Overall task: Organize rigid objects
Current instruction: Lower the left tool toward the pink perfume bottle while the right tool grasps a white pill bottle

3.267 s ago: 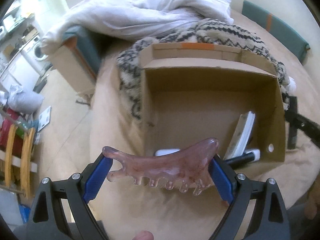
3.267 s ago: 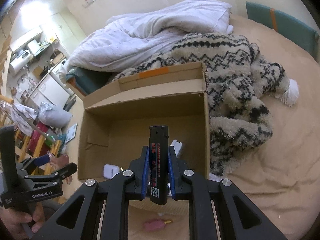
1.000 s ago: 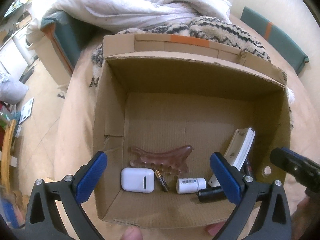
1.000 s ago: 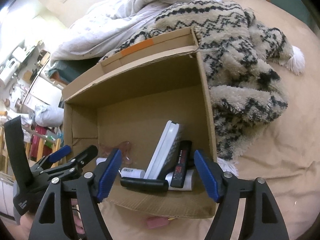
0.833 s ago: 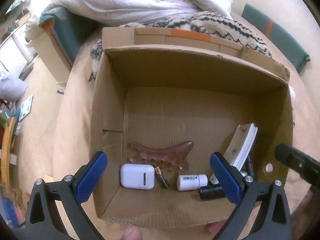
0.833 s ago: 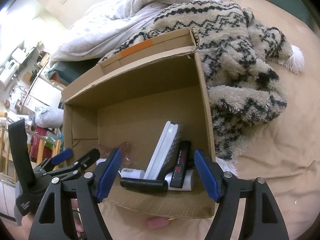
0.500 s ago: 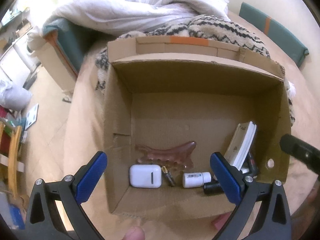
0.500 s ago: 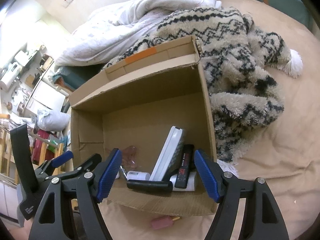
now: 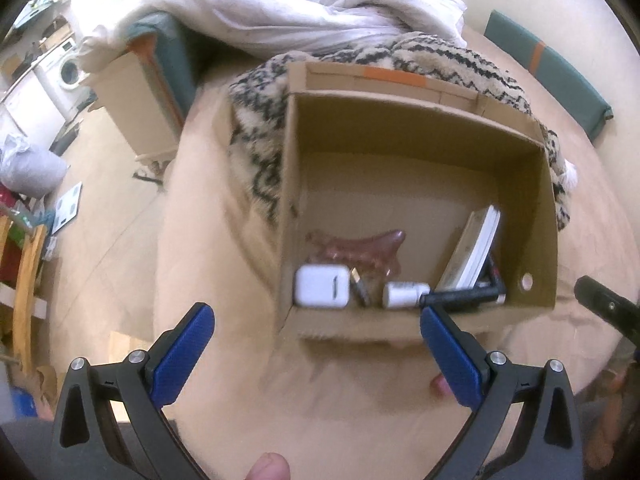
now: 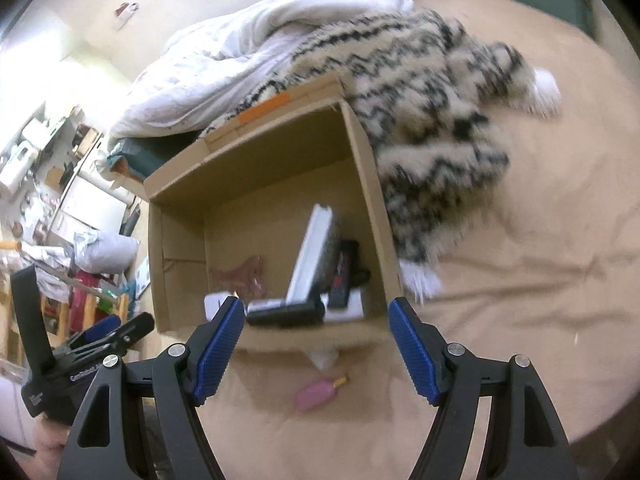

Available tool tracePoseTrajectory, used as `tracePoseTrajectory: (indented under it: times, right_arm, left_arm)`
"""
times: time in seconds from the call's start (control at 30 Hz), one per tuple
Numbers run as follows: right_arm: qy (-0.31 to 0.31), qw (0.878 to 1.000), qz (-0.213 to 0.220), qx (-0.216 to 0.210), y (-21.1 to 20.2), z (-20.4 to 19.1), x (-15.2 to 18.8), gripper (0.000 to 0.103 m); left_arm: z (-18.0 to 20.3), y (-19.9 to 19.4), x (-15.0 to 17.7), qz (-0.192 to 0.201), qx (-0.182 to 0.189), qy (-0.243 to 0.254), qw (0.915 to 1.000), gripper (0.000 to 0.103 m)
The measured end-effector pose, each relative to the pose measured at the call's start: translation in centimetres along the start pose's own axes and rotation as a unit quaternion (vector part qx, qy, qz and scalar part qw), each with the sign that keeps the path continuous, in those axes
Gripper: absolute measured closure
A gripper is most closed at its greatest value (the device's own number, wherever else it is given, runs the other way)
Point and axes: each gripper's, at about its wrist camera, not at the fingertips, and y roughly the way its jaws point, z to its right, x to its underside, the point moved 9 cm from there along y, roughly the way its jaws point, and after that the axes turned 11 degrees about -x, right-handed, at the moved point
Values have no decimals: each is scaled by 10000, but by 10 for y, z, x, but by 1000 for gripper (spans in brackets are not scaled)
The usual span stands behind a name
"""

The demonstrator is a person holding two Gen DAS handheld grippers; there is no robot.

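Note:
An open cardboard box (image 9: 546, 216) (image 10: 368, 168) stands on the tan bed. Inside lie a pink comb-shaped scraper (image 9: 356, 246) (image 10: 244, 272), a white earbud case (image 9: 322, 291), a small battery (image 9: 360, 290), a white bottle (image 9: 404, 294), a black cylinder (image 9: 464, 298) (image 10: 284, 314), a leaning white flat device (image 9: 474, 248) (image 10: 312, 252) and a black lighter (image 10: 344, 272). My left gripper (image 9: 316, 354) (image 10: 116, 330) is open and empty in front of the box. My right gripper (image 10: 316, 346) is open and empty too. A pink object (image 10: 318, 394) (image 9: 440, 384) lies on the bed before the box.
A patterned fluffy blanket (image 10: 432, 92) (image 9: 260, 148) and a white duvet (image 9: 288, 12) lie behind the box. The bed's left edge (image 9: 168, 216) drops to the floor with furniture there. A thumb (image 9: 268, 466) shows at the bottom. A white scrap (image 10: 324, 356) lies by the box front.
Both grippers let go of the scraper and the lighter into the box earlier. Over the last second both open grippers pulled back from the box, which looks smaller and farther.

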Motion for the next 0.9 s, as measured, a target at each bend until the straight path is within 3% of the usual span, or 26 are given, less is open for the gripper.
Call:
tracePoseTrajectory:
  times: [0.2,0.37,0.47,0.6,0.7,0.77,0.9]
  right_arm:
    - [360,9983,-431,150,16,20,29,24]
    - [809,9890,-1229,-140,56,25,57,24]
    - [552,9861,-1562,118,81,19,65,24]
    - [-142,9844,-1634,638,110,7,63,25]
    - [-851,9751,-1733,1095,131,0,64,39]
    - [-1209,9672,-1810,1308,142,-4,68,58]
    - [-1701,9567,-1827,1496,145,-10,74,65]
  left_arm:
    - [-16,0,34,-330,185,-246,9990,0]
    - [-17,15,58,-1038,809,-669,9890,0]
    - [-21,22,61,-1251,862,-898,9843,0]
    - [-26,26,59,-1341,741,-1006,9831,0]
    - [-30,31,64,-1525,730,-1036,9801,0]
    - [-32,34,66,-1614,727,-1069,9784,0]
    - [-34,36,67,-1604,621,-1046,9795,0]
